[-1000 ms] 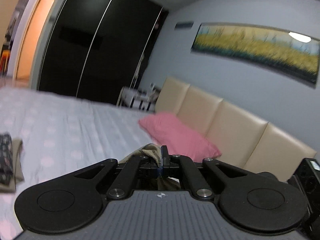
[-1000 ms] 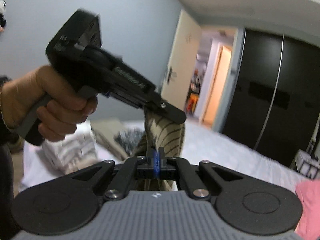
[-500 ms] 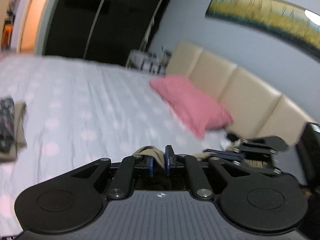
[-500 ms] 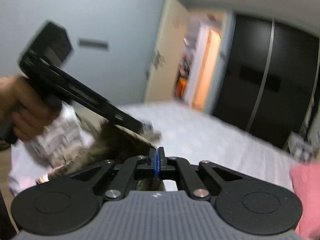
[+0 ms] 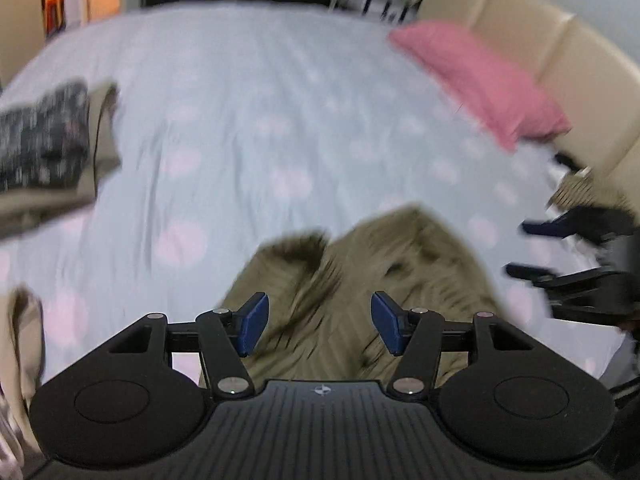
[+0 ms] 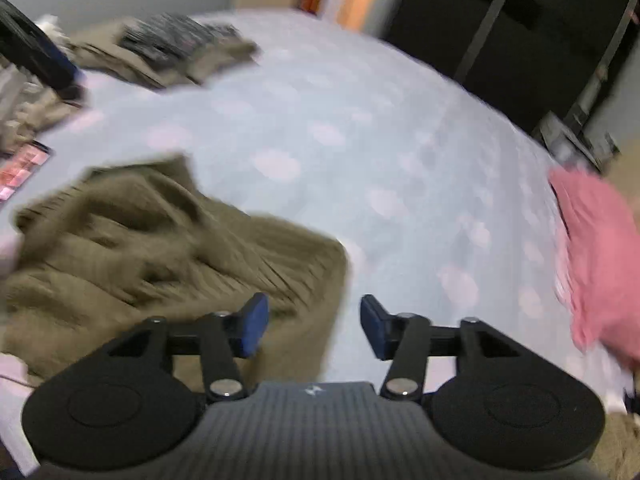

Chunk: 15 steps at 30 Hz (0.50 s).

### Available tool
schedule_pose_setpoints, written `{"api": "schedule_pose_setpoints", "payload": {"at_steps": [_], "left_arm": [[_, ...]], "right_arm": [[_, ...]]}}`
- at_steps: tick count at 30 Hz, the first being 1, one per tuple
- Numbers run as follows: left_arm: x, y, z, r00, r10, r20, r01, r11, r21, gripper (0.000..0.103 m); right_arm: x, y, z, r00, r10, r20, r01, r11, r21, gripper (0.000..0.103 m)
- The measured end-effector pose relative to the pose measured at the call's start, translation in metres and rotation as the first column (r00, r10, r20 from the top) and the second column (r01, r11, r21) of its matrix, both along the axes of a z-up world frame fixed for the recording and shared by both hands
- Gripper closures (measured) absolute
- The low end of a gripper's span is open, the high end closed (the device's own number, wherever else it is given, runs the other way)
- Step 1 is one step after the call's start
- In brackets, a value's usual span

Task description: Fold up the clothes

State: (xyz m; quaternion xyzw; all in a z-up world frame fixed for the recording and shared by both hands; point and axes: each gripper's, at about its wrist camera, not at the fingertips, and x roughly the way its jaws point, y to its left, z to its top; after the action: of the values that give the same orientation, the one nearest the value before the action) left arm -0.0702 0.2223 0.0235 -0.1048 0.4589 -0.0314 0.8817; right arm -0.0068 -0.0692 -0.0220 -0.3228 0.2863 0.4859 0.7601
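Olive-tan striped knit, the garment (image 5: pixel 360 280) lies crumpled on the bed (image 5: pixel 240 120), lower centre of the left view and lower left of the right view (image 6: pixel 160 240). Both frames are motion-blurred, so the exact outline is a guess; I can't tell which end is the hem or where the sleeves are. Left gripper (image 5: pixel 318 326) has its blue pads wide apart, nothing between them, hanging over the cloth. Right gripper (image 6: pixel 310 326) is the same, spread and empty, with the garment's right edge running just under its left pad. The right gripper also shows at the right edge of the left view (image 5: pixel 580 256). Judgement: soft, light, floppy fabric, zero stiffness, so it will sag and bunch from any single pinch point. The ribbed weave should give the pads decent friction, slip unlikely. Not fragile, though a knit stretches if yanked. Best bet is a pinch on two outer corners or a seam edge, one tool each, pulled taut and laid flat before folding. Grabbing mid-body just gathers more wrinkles. A folded pile (image 5: pixel 48 148) sits at left of the left view, a pink pillow (image 5: pixel 480 80) upper right, both well apart from the garment.
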Motion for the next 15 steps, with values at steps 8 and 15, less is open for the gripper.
{"api": "schedule_pose_setpoints", "payload": {"at_steps": [8, 15], "left_arm": [[0.003, -0.002, -0.025, 0.995, -0.009, -0.098, 0.007, 1.000, -0.019, 0.050], [0.006, -0.009, -0.035, 0.993, -0.007, -0.117, 0.008, 1.000, 0.008, 0.050]], "right_arm": [[-0.057, 0.038, -0.009, 0.970, 0.181, -0.160, -0.176, 0.983, 0.044, 0.042], [-0.051, 0.048, -0.008, 0.967, 0.148, -0.205, -0.150, 0.989, 0.006, 0.100]]}}
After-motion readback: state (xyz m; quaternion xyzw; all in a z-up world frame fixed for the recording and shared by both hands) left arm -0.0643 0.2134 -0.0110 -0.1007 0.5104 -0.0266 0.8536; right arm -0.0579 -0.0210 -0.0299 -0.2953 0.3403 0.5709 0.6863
